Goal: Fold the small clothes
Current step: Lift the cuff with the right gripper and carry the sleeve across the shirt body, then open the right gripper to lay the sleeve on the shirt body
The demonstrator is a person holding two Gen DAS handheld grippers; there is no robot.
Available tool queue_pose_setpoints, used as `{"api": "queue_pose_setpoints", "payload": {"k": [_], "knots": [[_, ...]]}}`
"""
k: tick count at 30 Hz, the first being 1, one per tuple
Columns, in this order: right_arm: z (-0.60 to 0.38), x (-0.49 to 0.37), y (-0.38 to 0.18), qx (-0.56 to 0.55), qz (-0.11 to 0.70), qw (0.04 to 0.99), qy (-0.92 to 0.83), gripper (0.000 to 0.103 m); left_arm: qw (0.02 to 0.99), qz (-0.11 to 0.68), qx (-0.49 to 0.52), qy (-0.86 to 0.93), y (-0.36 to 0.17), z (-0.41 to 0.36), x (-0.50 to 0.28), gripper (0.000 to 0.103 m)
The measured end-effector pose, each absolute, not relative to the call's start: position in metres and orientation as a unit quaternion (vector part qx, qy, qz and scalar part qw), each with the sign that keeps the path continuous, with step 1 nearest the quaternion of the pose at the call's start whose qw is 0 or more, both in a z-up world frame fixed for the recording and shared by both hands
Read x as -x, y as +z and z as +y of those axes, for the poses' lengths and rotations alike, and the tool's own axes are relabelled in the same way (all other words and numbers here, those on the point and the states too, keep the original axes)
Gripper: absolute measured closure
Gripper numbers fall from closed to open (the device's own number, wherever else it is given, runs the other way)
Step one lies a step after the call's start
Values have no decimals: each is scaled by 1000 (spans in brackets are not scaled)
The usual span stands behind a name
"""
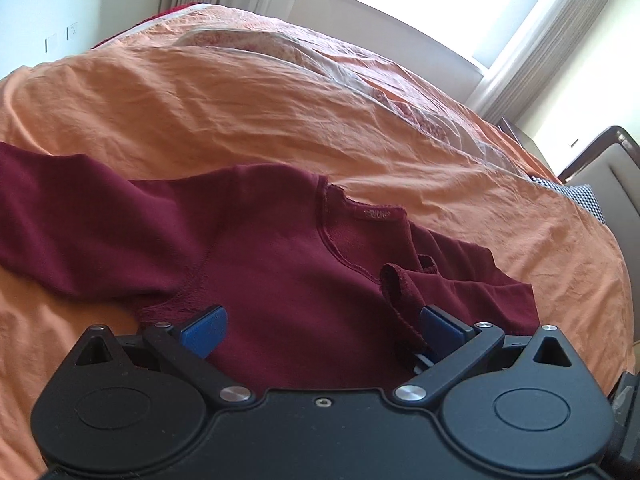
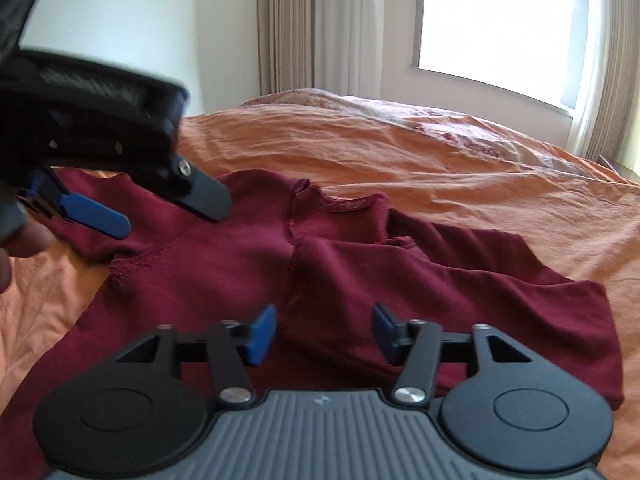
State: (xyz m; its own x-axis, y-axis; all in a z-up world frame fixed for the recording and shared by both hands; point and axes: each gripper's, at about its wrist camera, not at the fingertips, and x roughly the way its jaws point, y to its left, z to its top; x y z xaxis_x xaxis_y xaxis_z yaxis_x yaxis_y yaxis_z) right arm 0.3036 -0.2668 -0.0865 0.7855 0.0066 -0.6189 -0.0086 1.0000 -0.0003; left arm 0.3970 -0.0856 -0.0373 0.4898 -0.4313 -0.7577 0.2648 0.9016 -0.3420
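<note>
My left gripper [image 1: 322,330] and right gripper [image 2: 324,334] hover, jaws spread, over the maroon sweatshirt [image 1: 280,264] on the bed [image 1: 200,112]. Only the right view shows the left gripper from outside.

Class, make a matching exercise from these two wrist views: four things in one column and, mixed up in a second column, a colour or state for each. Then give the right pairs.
Things
1. Sweater
2. Bedcover
3. Left gripper
4. Window

Colour or state
A. Orange, wrinkled
B. Bright with daylight
C. Maroon, one sleeve folded over the body
D. Jaws wide open, blue pads

Pairs: 1-C, 2-A, 3-D, 4-B
</note>
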Motion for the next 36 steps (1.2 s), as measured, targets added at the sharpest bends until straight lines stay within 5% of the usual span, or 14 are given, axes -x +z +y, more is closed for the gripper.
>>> {"api": "queue_pose_setpoints", "payload": {"k": [6, 12, 19, 20, 21, 22, 23, 33, 36], "knots": [[-326, -252, -90, 25, 307, 943, -125, 13, 854, 478, 57, -198, -59, -118, -407, 1], [-400, -233, -124, 47, 342, 903, -258, 14, 856, 492, 16, -155, -92, -158, -415, 1], [-432, -240, -136, 39, 300, 915, -268, 28, 852, 516, 3, -94, -117, -175, -422, 1], [-434, -242, -135, 41, 289, 919, -265, 31, 853, 515, -1, -92, -118, -177, -422, 1], [-434, -244, -135, 44, 284, 922, -258, 50, 853, 514, -6, -89, -118, -178, -422, 1], [-434, -247, -135, 50, 286, 923, -252, 81, 853, 514, -11, -88, -119, -179, -422, 1], [-434, -250, -135, 55, 292, 922, -249, 92, 853, 514, -18, -86, -119, -181, -422, 1], [-435, -246, -153, 70, 329, 912, -234, 91, 850, 521, -39, -68, -125, -192, -424, 0], [-435, -243, -144, 61, 331, 911, -237, 63, 850, 521, -42, -67, -127, -193, -424, 0]]}}
